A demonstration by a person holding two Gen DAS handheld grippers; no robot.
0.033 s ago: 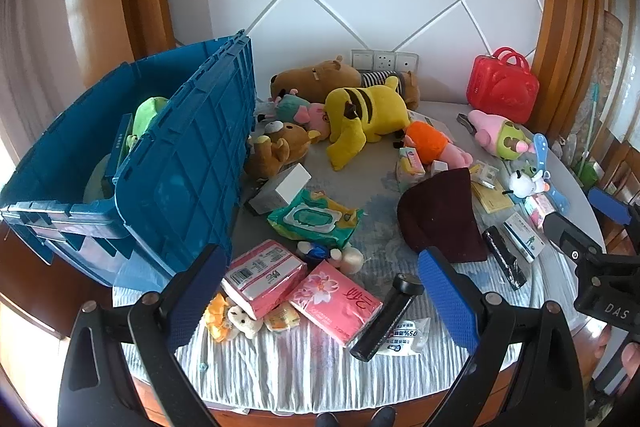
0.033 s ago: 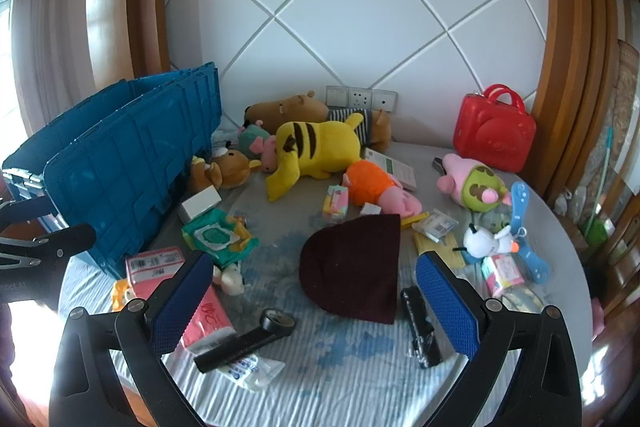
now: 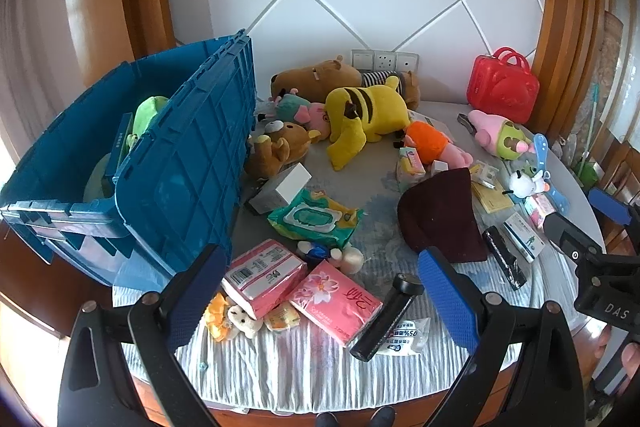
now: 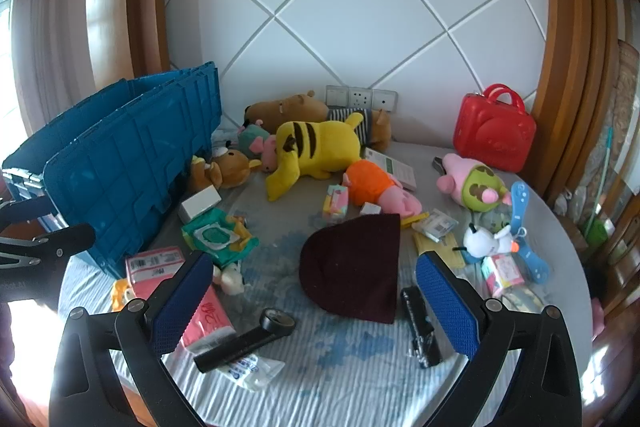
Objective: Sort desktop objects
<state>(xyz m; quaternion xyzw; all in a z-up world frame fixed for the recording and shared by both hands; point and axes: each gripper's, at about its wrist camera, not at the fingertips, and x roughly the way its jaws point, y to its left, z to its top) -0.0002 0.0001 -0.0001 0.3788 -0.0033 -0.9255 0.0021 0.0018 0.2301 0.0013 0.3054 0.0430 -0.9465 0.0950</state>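
A small sachet [image 3: 404,339] low in the left wrist frame reads "75%"; the right tool's [image 4: 316,301] body at that frame's right edge bears "DAS". Toys, tissue packs [image 3: 336,301] and a dark beanie [image 4: 354,267] crowd the round worktop [image 4: 344,379]; a blue crate [image 3: 132,187] stands at left, holding a green plush [image 3: 146,111]. A black cylinder [image 3: 386,319] lies between the left tool's [image 3: 322,289] fingers. Both tools gape wide, empty, angled down over the near edge.

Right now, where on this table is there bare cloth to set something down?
Two patches: between the maroon hat and the wipes pack, and along the near edge between the black flashlight and the black case. It is crowded by the blue crate.
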